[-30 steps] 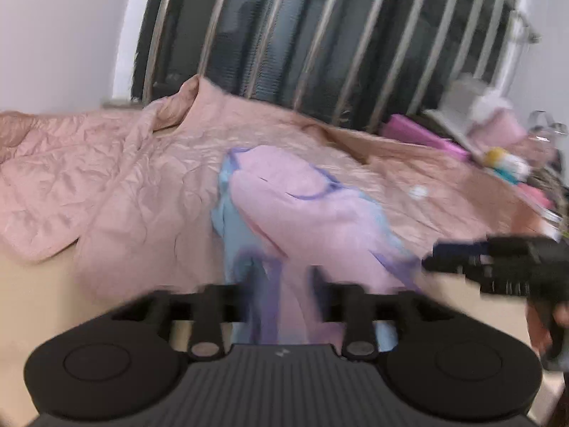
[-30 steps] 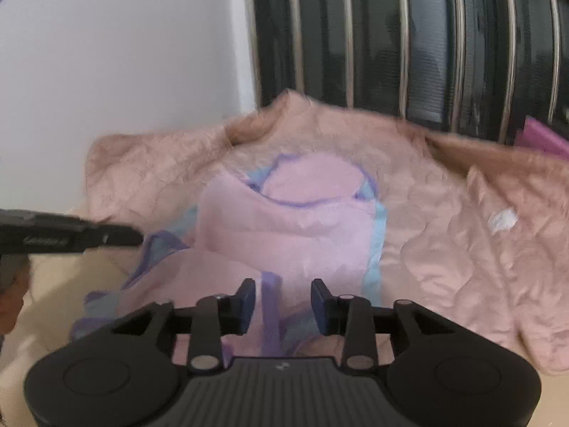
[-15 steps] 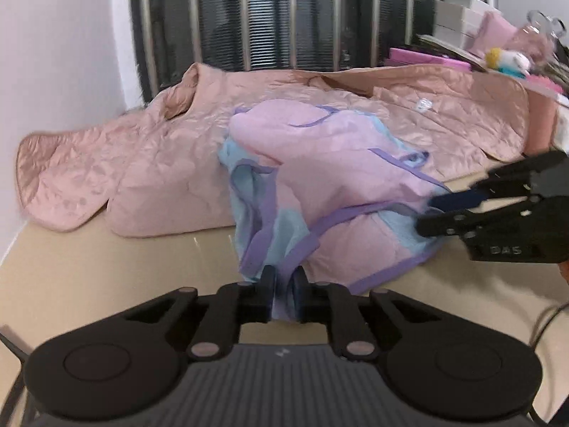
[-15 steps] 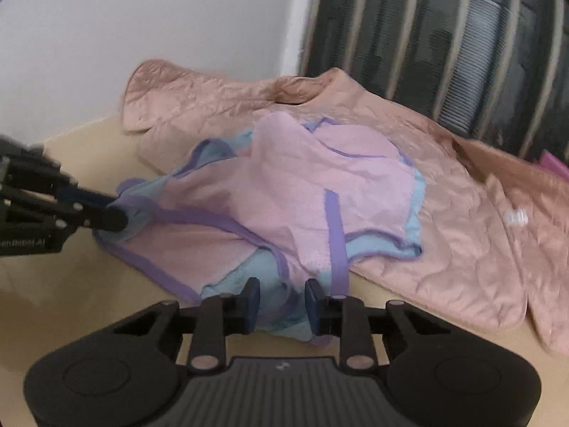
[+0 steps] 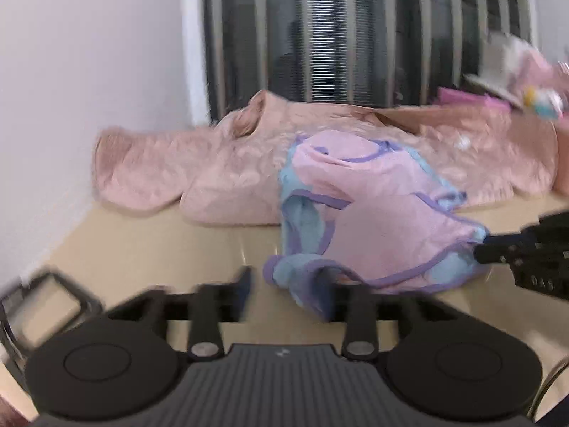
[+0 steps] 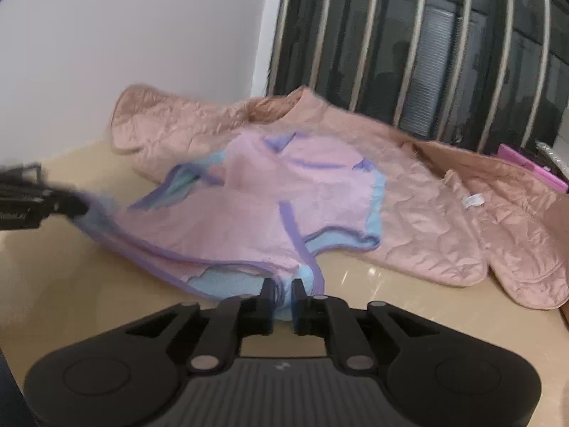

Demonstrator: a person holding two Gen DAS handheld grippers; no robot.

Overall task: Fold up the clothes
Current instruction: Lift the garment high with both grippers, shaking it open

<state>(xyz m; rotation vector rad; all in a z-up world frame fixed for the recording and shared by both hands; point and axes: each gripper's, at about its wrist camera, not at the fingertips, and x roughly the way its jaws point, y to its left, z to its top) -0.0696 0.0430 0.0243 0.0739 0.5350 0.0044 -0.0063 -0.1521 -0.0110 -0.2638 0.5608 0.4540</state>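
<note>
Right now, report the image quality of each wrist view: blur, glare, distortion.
Left wrist view: heavy motion blur smears the left claw, the pink garment and the shelf clutter at the far right; fisheye vignette darkens the corners. Right wrist view: sharper; the right claw is crisp, the left claw at the left edge is streaked, glare spots shine on the tabletop, and the window bars bow.

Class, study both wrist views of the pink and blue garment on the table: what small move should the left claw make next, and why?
Probably close the left claw on the blue, purple-trimmed corner lying between its spread fingers. The right claw is shut on another corner of the garment, so the fold likely needs both ends gripped.
</note>
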